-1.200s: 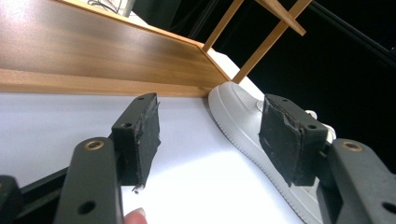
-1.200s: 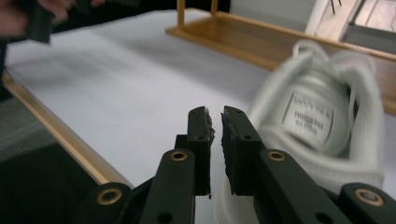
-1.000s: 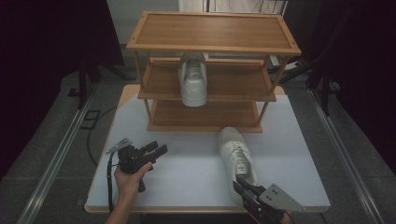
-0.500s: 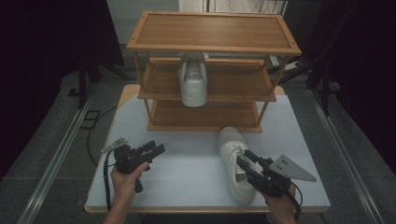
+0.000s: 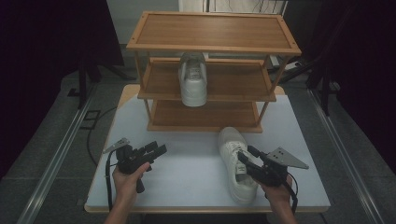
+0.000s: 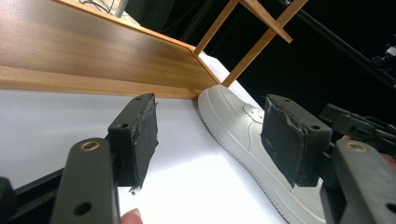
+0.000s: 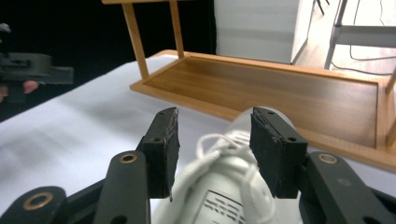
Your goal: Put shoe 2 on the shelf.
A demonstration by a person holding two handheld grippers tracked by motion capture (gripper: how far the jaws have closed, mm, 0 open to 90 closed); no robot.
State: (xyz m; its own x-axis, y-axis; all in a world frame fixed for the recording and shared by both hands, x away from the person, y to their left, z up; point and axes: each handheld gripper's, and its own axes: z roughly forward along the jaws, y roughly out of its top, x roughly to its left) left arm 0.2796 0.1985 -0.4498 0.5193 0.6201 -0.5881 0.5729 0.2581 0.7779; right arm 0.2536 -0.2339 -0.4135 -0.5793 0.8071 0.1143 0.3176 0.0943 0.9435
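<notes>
Right hand-held gripper (image 5: 247,157) hangs over the heel opening of the white shoe (image 5: 236,161); its jaws have just been opening and stand wide either side of the tongue and laces, pads clear. Shoe lies on the worktop (image 5: 187,177), toe just short of the wooden rack (image 5: 212,32), near the right front. Second shoe (image 5: 193,79) sits on the middle shelf. Left hand-held gripper (image 5: 156,149) wide, holding nothing, well apart over bare worktop.
</notes>
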